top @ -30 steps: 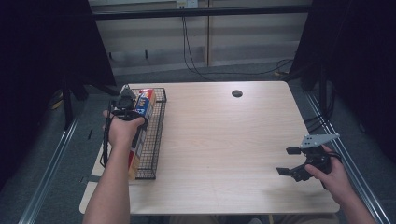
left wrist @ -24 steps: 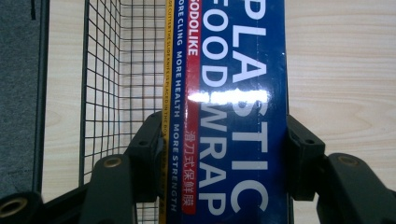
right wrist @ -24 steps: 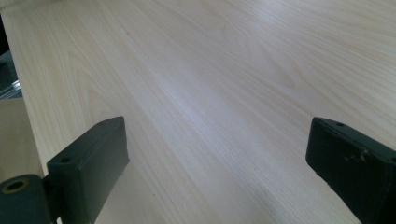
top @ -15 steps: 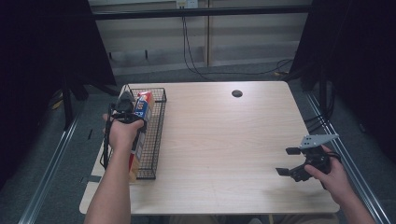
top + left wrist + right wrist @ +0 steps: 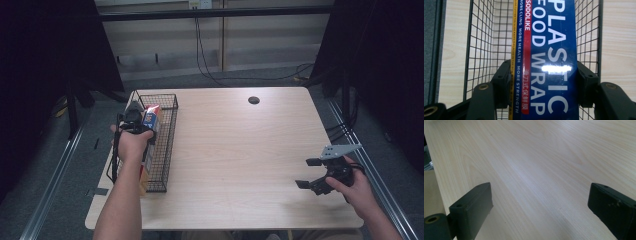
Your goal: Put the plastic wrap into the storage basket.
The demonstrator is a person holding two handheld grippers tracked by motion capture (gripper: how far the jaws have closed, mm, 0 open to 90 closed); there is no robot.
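Right gripper (image 5: pixel 311 176), near edge of table (image 5: pixel 240 150): jaws wide apart, nothing between, idle above bare wood.

Left gripper (image 5: pixel 543 82): jaws clamped on the wrap box (image 5: pixel 546 50), pads pressing both long sides. Box sits lengthwise in the wire basket (image 5: pixel 481 37) at the table's left edge, its far end tilted up.

Judgement: box is being laid into the basket. Keep it parallel to the basket's long walls, lower the far end level, and release only once it rests on the mesh floor.
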